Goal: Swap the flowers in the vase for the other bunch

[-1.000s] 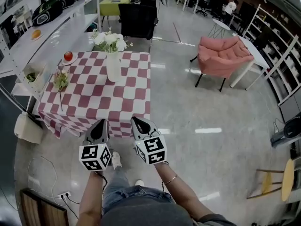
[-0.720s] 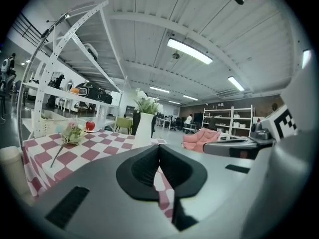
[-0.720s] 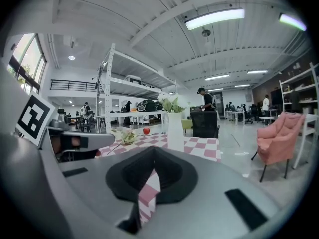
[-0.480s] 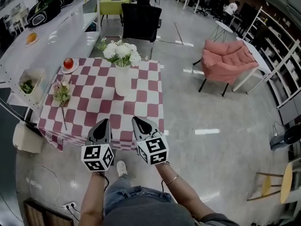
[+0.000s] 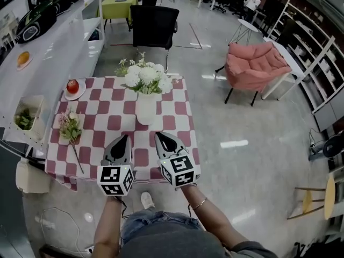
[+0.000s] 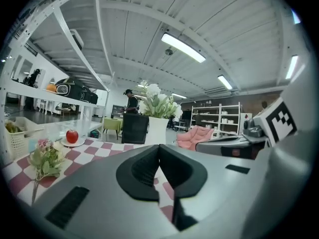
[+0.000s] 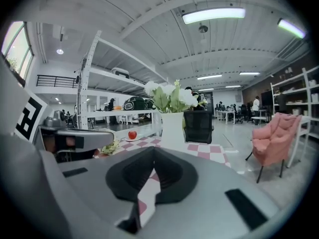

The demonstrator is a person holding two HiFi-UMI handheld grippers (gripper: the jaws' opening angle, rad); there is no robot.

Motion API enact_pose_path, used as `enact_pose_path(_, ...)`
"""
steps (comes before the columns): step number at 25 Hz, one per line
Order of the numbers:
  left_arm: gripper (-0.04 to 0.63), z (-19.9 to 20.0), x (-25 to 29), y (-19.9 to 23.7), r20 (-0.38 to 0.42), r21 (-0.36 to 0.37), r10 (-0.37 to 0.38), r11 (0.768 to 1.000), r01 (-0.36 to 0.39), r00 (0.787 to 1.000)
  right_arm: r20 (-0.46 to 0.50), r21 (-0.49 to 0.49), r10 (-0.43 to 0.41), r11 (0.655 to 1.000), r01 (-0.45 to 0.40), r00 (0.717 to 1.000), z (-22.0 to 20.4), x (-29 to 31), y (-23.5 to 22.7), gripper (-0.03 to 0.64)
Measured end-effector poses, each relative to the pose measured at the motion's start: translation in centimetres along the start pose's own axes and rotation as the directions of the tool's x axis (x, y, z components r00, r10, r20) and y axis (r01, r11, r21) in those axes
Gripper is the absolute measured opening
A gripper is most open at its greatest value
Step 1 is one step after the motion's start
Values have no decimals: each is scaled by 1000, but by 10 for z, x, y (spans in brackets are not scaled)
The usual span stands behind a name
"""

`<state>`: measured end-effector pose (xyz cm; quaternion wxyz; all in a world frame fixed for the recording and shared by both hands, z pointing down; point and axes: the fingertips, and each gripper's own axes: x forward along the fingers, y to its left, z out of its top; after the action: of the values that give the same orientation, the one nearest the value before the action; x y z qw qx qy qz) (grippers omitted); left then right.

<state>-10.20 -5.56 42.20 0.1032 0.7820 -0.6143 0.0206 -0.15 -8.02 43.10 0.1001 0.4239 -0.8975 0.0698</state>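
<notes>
Compared with a second ago, the checked worktop sits much nearer in the head view. Its near edge now lies under the tips of both tools, where before a strip of floor showed between them. The left hand-held gripper and the right hand-held gripper are side by side as before, each with its jaws pressed fully together and nothing held. The white vase stands upright near the worktop's middle, at 12 o'clock from the two tips, with the white flowers in it. The other bunch lies flat near the worktop's left edge, at about 10 o'clock from the left tool, its stem pointing toward the near edge. An apple on a plate is at the far left corner. Checked cloth shows bare between the vase and the near edge, and to the vase's right. Grey shelving runs close along the worktop's left side, at 9 o'clock, and a black chair stands just past the far edge at 12. Open floor spreads at 3 o'clock, with a pink armchair well apart at 2.
</notes>
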Motion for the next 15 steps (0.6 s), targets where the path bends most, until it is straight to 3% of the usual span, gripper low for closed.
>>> enact_pose_path(7,17,8,31,22,5,-17,-41,999,41,999,-15,17,-78,997,78,997,3,26,-16,11)
enact_pose_path(15,17,13,48,30,6,-20,-63,998,63,998,-9,28,-80,996,80,997,10,43,-22,12)
